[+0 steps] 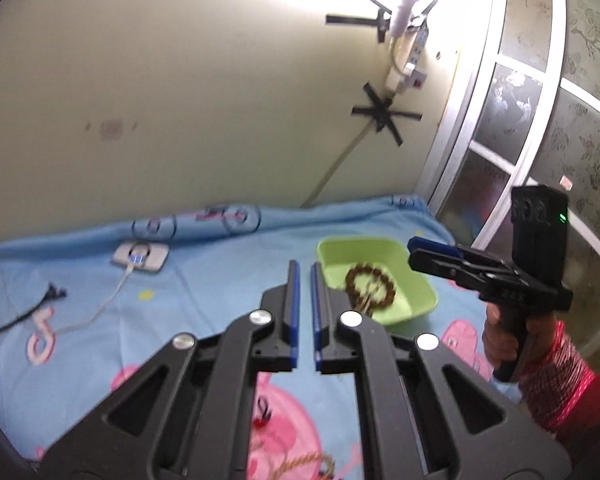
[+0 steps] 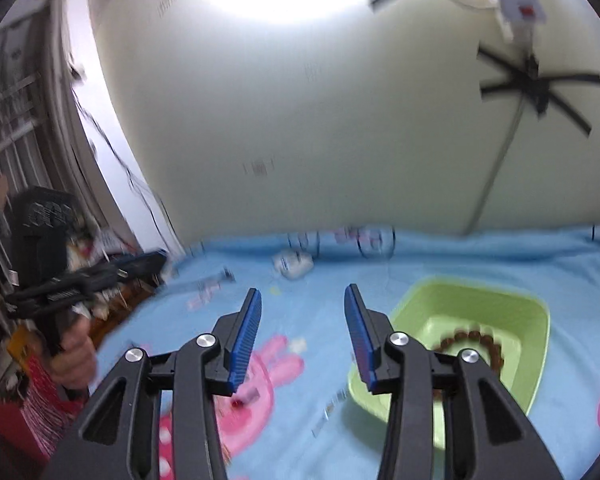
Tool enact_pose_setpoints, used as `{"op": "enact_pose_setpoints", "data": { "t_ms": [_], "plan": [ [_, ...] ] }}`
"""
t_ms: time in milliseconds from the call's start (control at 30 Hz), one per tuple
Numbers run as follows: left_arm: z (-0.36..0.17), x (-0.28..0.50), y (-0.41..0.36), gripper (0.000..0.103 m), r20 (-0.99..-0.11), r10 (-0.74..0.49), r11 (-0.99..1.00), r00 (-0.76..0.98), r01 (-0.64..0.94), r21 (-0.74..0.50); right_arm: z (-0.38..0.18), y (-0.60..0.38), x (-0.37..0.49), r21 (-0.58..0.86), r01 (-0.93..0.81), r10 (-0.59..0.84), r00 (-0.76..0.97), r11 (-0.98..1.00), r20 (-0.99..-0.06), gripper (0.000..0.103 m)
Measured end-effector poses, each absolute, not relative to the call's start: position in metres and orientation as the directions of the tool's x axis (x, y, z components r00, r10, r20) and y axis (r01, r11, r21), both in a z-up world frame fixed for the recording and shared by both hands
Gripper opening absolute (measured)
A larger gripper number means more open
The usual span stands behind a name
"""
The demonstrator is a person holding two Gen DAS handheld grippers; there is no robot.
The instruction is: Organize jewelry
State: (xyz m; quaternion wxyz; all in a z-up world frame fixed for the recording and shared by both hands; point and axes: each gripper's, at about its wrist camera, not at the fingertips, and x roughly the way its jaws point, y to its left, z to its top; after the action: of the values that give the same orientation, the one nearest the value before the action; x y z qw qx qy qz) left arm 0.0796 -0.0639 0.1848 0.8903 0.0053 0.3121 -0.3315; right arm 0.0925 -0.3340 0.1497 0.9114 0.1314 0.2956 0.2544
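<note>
A light green tray sits on the blue cartoon bedsheet, and a brown bead bracelet lies inside it. My left gripper hovers just left of the tray, shut with only a thin slit between the blue pads and nothing in it. A twisted tan cord lies on the sheet below it. My right gripper is open and empty, above the sheet left of the tray with the bracelet. From the left wrist view the right gripper hangs over the tray's right edge.
A white charger block with its cable lies at the back left of the bed, and a black cord lies further left. A pale wall backs the bed, with a taped power strip. A patterned glass partition stands on the right.
</note>
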Motion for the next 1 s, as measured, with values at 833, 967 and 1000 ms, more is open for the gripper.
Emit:
{"op": "enact_pose_setpoints", "data": {
  "t_ms": [833,967,1000],
  "plan": [
    [0.019,0.141,-0.203,0.030,-0.806,-0.450,0.705,0.385,0.707,-0.056,0.066,-0.386,0.078,0.494,-0.206,0.499,0.637,0.845,-0.588,0.024],
    [0.015,0.156,-0.206,0.007,-0.800,-0.460,0.708,0.384,0.702,-0.070,0.061,-0.386,0.081,0.527,-0.205,0.521,0.638,0.825,-0.567,0.024],
    [0.014,0.158,-0.206,0.005,-0.802,-0.461,0.708,0.380,0.702,-0.074,0.060,-0.385,0.082,0.534,-0.204,0.526,0.636,0.821,-0.565,0.024]
  ]
}}
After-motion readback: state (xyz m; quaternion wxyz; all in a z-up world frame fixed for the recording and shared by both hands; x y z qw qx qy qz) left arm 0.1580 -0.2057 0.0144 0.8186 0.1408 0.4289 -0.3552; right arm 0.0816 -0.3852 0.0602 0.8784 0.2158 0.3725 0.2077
